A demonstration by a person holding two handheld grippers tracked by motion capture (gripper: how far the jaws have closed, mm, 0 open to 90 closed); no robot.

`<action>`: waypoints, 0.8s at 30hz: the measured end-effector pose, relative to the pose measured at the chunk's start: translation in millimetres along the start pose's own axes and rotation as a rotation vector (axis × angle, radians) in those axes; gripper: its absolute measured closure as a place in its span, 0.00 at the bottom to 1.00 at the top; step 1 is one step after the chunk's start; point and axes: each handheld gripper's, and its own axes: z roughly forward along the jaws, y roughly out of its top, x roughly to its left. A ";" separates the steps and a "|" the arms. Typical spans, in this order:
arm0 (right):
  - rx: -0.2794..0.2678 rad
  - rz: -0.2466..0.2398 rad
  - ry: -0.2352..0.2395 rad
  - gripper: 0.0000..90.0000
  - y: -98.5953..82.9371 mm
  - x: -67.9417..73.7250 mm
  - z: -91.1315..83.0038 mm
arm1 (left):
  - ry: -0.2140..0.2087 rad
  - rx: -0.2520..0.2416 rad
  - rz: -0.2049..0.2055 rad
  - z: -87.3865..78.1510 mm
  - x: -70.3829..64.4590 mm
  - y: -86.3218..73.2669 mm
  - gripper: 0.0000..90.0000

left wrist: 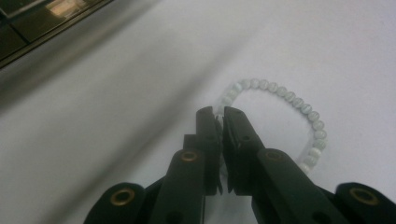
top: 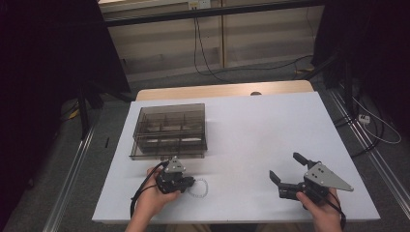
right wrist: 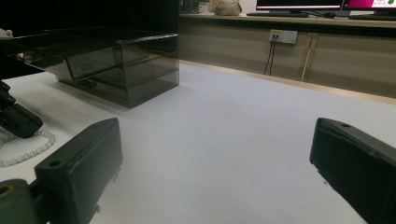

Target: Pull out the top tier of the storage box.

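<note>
1. pale bead bracelet [left wrist: 280,100] lying flat as a loose ring on the white desk [top: 261,130], near the front edge, left of centre; also seen in the high view [top: 199,188] and at the far left of the right gripper view [right wrist: 28,147].
2. pinched at its near-left arc by the left gripper [left wrist: 218,116]: jaws almost touching, a bead caught between the tips. rest of the ring fanning away to the right of the jaws, still resting on the desk.
3. left gripper [top: 180,181] directly over the bracelet's left side, held in a hand [top: 152,198] coming from the bottom edge.
4. smoky clear box with compartments [top: 169,130] just beyond that gripper, farther from the person, apart from the bracelet; likely the destination, so the coming lift looks to run forward and slightly left.
5. right gripper [top: 286,171] well apart on the right side of the desk, jaws spread wide, nothing between them, pointing left toward the bracelet; clearly the farther of the two.
</note>
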 end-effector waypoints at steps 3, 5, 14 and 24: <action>0.000 0.001 -0.001 0.02 0.0 -0.3 -0.2 | -0.009 -0.008 -0.007 0.5 1.3 -0.8 0.95; 0.001 0.000 -0.002 0.02 0.1 -0.3 -0.2 | -0.017 -0.006 -0.010 0.5 2.8 -0.5 0.95; 0.006 -0.002 -0.001 0.02 0.1 -0.9 -0.1 | -0.022 0.014 -0.022 0.9 3.5 2.3 0.96; 0.001 0.000 0.000 0.02 -0.2 -1.4 0.6 | -0.032 0.017 -0.065 0.7 5.0 2.3 0.97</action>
